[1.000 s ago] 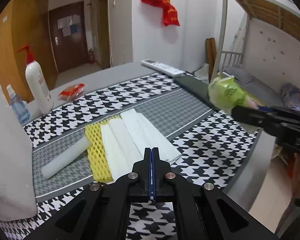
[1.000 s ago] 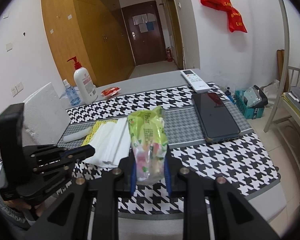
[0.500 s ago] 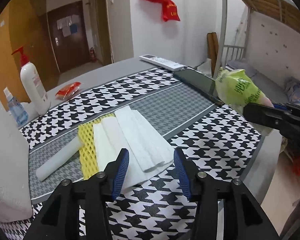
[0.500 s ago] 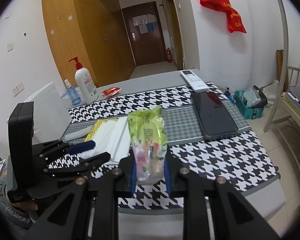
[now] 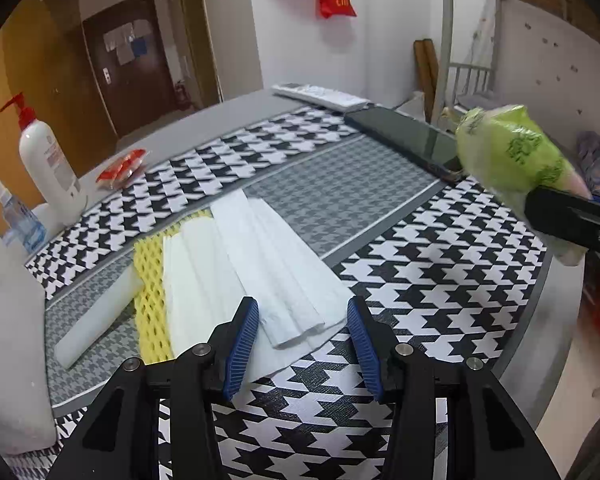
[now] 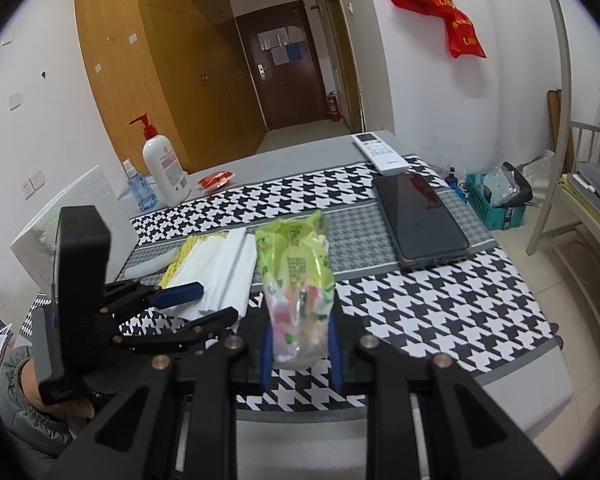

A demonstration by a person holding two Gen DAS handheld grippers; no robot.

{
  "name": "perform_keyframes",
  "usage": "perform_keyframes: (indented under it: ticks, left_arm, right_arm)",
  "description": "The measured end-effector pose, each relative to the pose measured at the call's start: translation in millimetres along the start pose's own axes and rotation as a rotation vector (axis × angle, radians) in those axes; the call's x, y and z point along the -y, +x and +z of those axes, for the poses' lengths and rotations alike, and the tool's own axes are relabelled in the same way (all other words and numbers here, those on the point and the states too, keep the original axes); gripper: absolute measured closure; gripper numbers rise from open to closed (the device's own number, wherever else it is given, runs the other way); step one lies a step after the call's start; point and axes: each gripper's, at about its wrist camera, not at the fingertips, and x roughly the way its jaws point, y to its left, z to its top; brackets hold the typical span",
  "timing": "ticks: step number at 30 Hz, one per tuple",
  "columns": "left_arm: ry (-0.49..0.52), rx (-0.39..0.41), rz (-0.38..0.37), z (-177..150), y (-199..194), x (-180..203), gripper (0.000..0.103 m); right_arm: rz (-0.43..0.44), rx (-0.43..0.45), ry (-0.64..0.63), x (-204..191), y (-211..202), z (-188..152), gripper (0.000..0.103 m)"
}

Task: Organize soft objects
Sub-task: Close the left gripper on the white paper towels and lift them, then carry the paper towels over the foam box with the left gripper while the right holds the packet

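Observation:
My right gripper (image 6: 300,354) is shut on a green plastic snack bag (image 6: 298,276), held upright above the table's near edge; the bag also shows at the right of the left wrist view (image 5: 508,156). My left gripper (image 5: 302,340) is open and empty, just above the near end of a stack of white foam sheets (image 5: 268,264) that lies on a yellow foam net (image 5: 150,296). A white foam roll (image 5: 96,320) lies left of the net. In the right wrist view the left gripper (image 6: 204,304) sits at the sheets' near end (image 6: 224,268).
A houndstooth mat (image 5: 432,292) covers the table. A black tablet (image 6: 416,216) and a white remote (image 6: 380,152) lie at the right back. A pump bottle (image 5: 48,164), a small spray bottle (image 5: 18,216), a red packet (image 5: 122,164) and a white foam block (image 5: 8,332) stand at the left.
My left gripper has opened from fully shut to wide open and moved closer to the white sheets. The right gripper still holds the green bag, almost unmoved.

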Motion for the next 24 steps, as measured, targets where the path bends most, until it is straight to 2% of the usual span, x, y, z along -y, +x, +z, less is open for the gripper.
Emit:
perform_keyframes:
  ticks: [4, 6, 7, 10, 13, 24]
  left_arm:
    - [0.000, -0.006, -0.021, 2, 2, -1, 0.069]
    - [0.001, -0.007, -0.036, 2, 3, 0, 0.082]
    - [0.003, -0.006, -0.028, 3, 3, 1, 0.092]
    - [-0.006, -0.005, -0.040, 2, 3, 0, 0.098]
    - [-0.019, 0.014, -0.065, 1, -1, -4, 0.099]
    - [-0.040, 0.149, -0.052, 4, -49, -16, 0.099]
  right_arm:
    - [-0.002, 0.001, 0.008, 0, 1, 0, 0.077]
    - [-0.003, 0.002, 0.009, 0, 0, 0, 0.077]
    - [-0.003, 0.002, 0.008, 0, -1, 0, 0.077]
    - [-0.004, 0.009, 0.008, -1, -4, -1, 0.077]
    - [-0.008, 0.014, 0.009, -1, -6, -1, 0.077]
    - [-0.006, 0.034, 0.001, -6, -14, 0, 0.077]
